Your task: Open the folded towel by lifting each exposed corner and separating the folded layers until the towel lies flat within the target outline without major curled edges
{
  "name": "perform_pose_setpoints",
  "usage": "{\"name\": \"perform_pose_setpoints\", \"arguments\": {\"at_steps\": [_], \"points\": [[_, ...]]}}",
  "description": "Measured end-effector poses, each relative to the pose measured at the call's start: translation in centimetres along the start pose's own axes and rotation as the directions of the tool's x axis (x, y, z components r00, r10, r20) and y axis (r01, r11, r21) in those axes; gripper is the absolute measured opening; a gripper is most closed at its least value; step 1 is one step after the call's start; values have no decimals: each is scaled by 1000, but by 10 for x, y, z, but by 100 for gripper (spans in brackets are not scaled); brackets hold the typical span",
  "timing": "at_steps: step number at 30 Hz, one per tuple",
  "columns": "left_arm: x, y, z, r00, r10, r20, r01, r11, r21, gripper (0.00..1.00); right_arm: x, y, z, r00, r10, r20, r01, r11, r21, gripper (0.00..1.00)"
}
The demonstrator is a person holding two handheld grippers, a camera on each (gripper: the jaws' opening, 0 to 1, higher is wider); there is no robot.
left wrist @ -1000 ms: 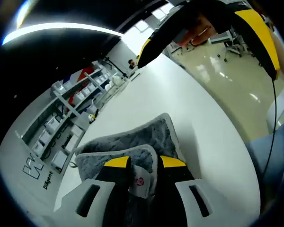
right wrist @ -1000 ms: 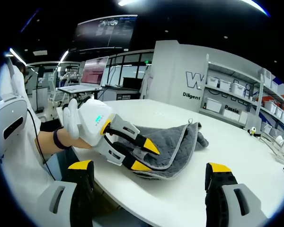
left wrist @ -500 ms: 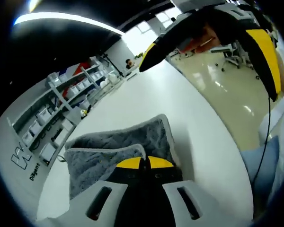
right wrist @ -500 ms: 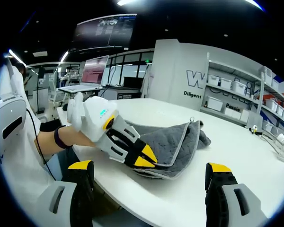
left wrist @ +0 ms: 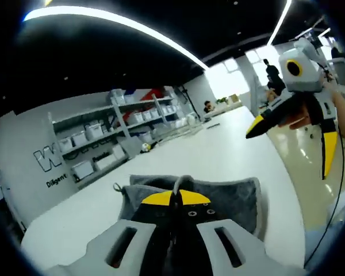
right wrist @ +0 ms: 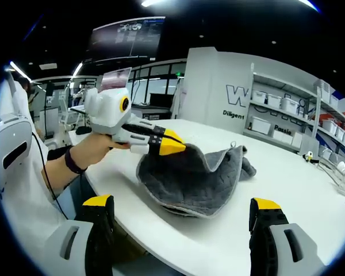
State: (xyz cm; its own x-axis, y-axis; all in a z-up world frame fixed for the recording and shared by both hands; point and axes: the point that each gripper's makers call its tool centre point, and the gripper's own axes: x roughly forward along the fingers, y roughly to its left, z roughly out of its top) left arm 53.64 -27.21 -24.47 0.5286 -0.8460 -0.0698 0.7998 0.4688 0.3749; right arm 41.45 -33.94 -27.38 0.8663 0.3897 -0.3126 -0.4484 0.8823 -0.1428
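Note:
A grey towel [right wrist: 195, 175] with a pale border lies folded on the white table [right wrist: 287, 195]. My left gripper [right wrist: 173, 145] is shut on its near corner and holds that top layer up off the table. In the left gripper view the yellow tips of the left gripper [left wrist: 175, 198] are pressed together with the towel [left wrist: 230, 198] hanging beyond them. My right gripper [right wrist: 181, 210] stands open in front of the towel, its yellow-tipped fingers [right wrist: 266, 206] wide apart and holding nothing. The right gripper [left wrist: 293, 129] also shows open in the air at the right of the left gripper view.
Shelves with white bins [right wrist: 287, 109] line the wall past the table's far side. A person's hand and wrist [right wrist: 83, 155] hold the left gripper. A white chair back [right wrist: 11, 149] stands at the left. A table with a monitor [right wrist: 112, 95] is behind.
The left gripper shut on the towel's near corner and rose, peeling the top layer upward. The right gripper stayed open and still.

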Motion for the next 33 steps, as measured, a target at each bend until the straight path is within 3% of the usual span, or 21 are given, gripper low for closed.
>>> {"name": "perform_pose_setpoints", "arguments": {"at_steps": [5, 10, 15, 17, 25, 33], "points": [[-19, 40, -7, 991, 135, -4, -135, 989, -53, 2, 2, 2, 2, 1000, 8, 2, -8, 1000, -4, 99], [-35, 62, -23, 974, 223, -47, -226, 971, -76, 2, 3, 4, 3, 1000, 14, 2, -14, 1000, -9, 99], [-50, 79, -45, 948, 295, -119, -304, 950, -70, 2, 5, 7, 4, 1000, 21, -1, -21, 1000, -15, 99], [-58, 85, -57, 932, 325, -164, -337, 940, -56, 2, 6, 8, 5, 1000, 24, -2, -24, 1000, -17, 99], [-72, 88, -95, 897, 338, -286, -360, 932, -29, 3, 11, 12, 7, 999, 39, -4, -39, 999, -25, 99], [-77, 75, -121, 875, 294, -385, -311, 950, 19, 4, 16, 17, 10, 998, 57, -2, -57, 998, -33, 99]]}}
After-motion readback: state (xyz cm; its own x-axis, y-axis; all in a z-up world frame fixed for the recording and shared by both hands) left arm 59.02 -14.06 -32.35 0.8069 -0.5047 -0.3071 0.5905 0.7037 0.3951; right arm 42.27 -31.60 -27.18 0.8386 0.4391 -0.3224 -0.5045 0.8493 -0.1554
